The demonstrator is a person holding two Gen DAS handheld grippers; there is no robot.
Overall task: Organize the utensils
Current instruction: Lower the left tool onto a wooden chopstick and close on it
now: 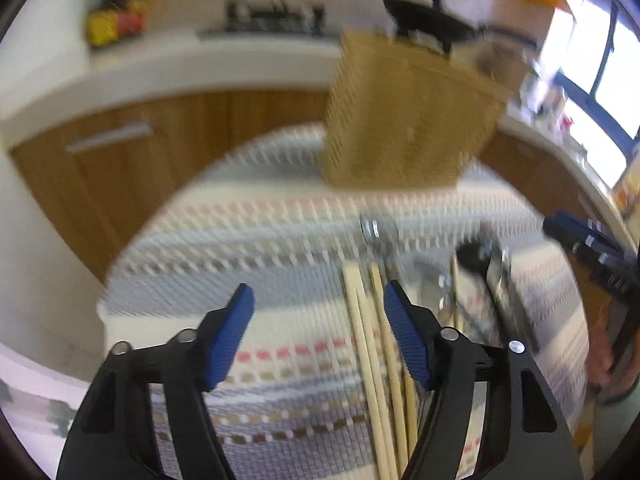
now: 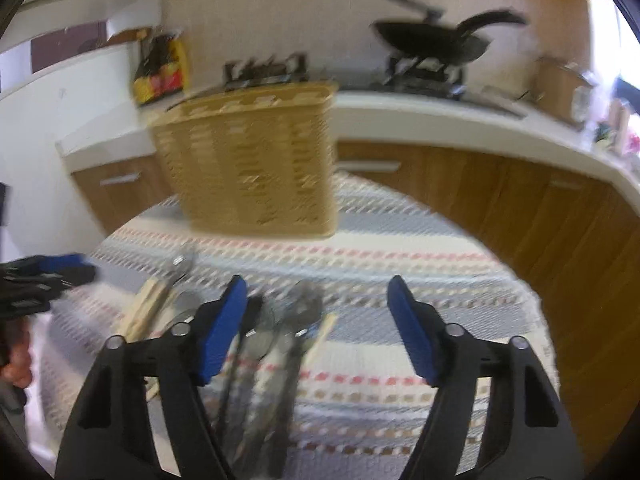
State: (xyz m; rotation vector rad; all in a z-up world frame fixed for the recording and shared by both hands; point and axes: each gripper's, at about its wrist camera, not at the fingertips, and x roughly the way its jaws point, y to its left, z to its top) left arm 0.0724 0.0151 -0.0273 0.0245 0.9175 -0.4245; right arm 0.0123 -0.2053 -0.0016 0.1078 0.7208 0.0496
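Both grippers hang over the desk (image 2: 400, 264) with nothing held: the left gripper (image 1: 319, 328) has its fingers (image 1: 234, 332) spread wide, and the right gripper (image 2: 318, 320) also has its fingers (image 2: 222, 328) spread wide. The basket (image 2: 256, 160) stands upright at the far side of the desk and I take it as the landmark. The chopsticks (image 1: 370, 360) lie in front of the basket, on the near part of the cloth, and in the left wrist view they run just beside the inner face of the right finger of the left gripper. The spoons (image 2: 280, 344) lie in a loose pile in front of the basket too, near the chopsticks, and in the right wrist view they sit between the fingers, closer to the left one. I judge that the step in hand is a first pick. To do it well, each gripper should center over one item only, come down until the pads touch the cloth lightly, and close across the thin shaft, not along it. The chopsticks are pale wood, long, thin and smooth, so they may roll or slip. The spoons look like dark and shiny metal, but the blur hides their exact number. The basket is tan, woven with small gaps, and tapers a little downward. The cloth is woven, striped in grey, cream and pink.
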